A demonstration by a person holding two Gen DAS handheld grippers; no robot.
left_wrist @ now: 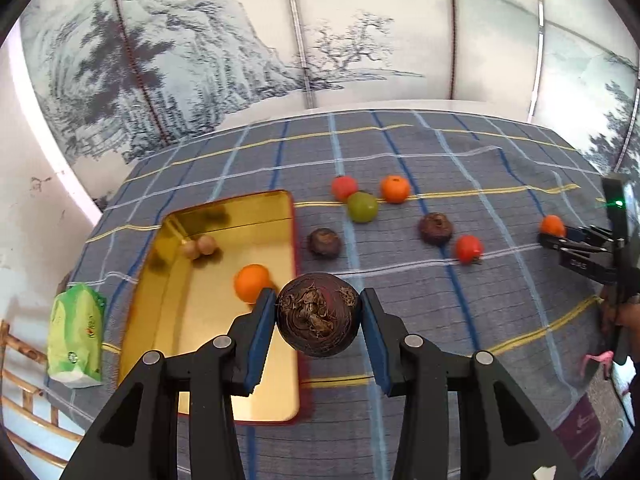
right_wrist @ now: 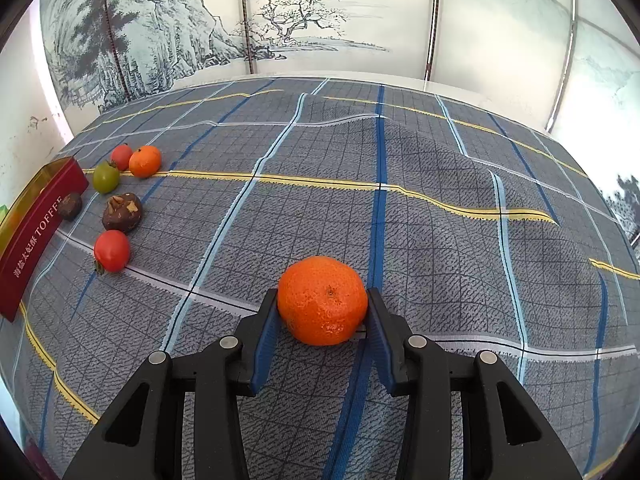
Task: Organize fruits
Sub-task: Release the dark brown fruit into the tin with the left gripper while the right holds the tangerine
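My left gripper [left_wrist: 319, 312] is shut on a dark brown water chestnut [left_wrist: 318, 315] and holds it above the right edge of a gold tin tray [left_wrist: 168, 312]. The tray holds an orange tangerine [left_wrist: 252, 282] and a small tan fruit [left_wrist: 207, 245]. My right gripper [right_wrist: 322, 310] is shut on a tangerine [right_wrist: 322, 300] that rests on the plaid cloth; it also shows at the right edge of the left wrist view [left_wrist: 553, 226]. Loose fruits lie on the cloth: a green one [left_wrist: 362, 207], a tangerine [left_wrist: 395, 189], red tomatoes [left_wrist: 469, 249], dark chestnuts [left_wrist: 435, 228].
A blue-grey plaid cloth [right_wrist: 440, 200] with raised folds covers the table. A green tissue pack [left_wrist: 76, 336] lies left of the tray. The tray's red side [right_wrist: 36, 236] reads TOFFEE. A painted screen [left_wrist: 200, 60] stands behind the table.
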